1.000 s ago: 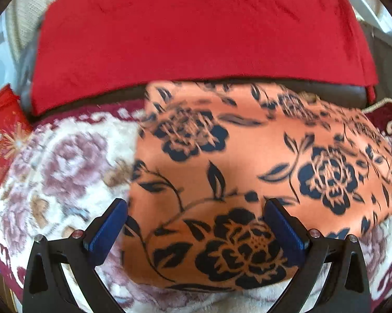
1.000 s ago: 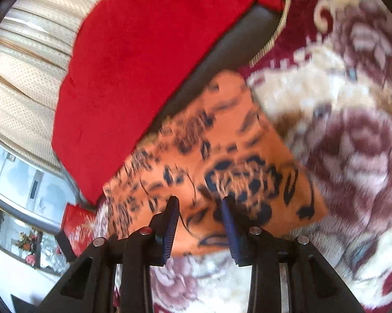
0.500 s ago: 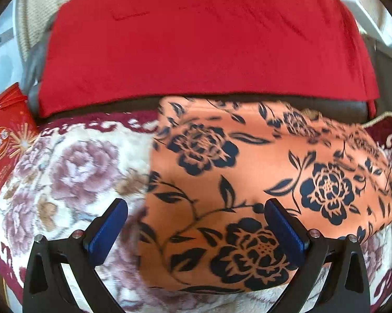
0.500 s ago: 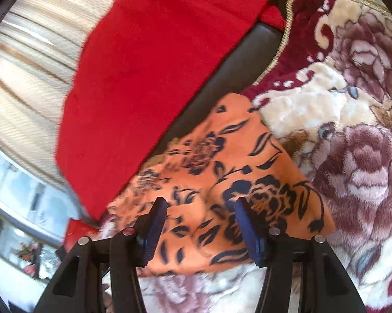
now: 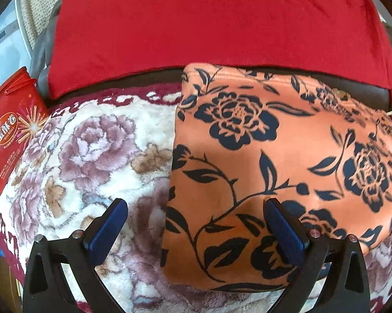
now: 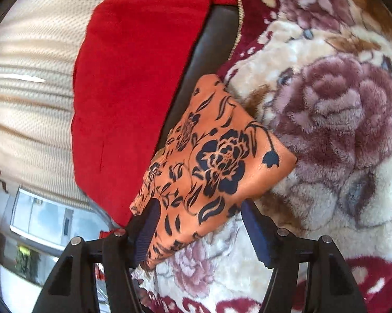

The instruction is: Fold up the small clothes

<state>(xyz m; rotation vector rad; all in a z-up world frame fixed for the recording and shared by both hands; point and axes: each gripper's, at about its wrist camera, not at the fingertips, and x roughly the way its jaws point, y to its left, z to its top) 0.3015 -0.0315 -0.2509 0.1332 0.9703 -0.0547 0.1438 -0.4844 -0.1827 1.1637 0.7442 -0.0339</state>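
An orange garment with a dark blue flower print (image 5: 269, 161) lies folded into a flat rectangle on a fluffy floral blanket (image 5: 91, 156). My left gripper (image 5: 196, 224) is open and empty, hovering over the garment's left edge. In the right wrist view the same garment (image 6: 216, 161) lies slantwise. My right gripper (image 6: 198, 224) is open and empty, with its jaws either side of the garment's near end.
A red cloth (image 5: 209, 26) drapes over a dark sofa back (image 5: 357, 88) behind the garment, also in the right wrist view (image 6: 138, 78). A red snack box (image 5: 7, 130) stands at the far left. A cream curtain (image 6: 26, 91) and a window lie beyond.
My right gripper opened wider and drew back from the garment, letting it go. My left gripper shifted left, so the garment now sits more to the right in its view.
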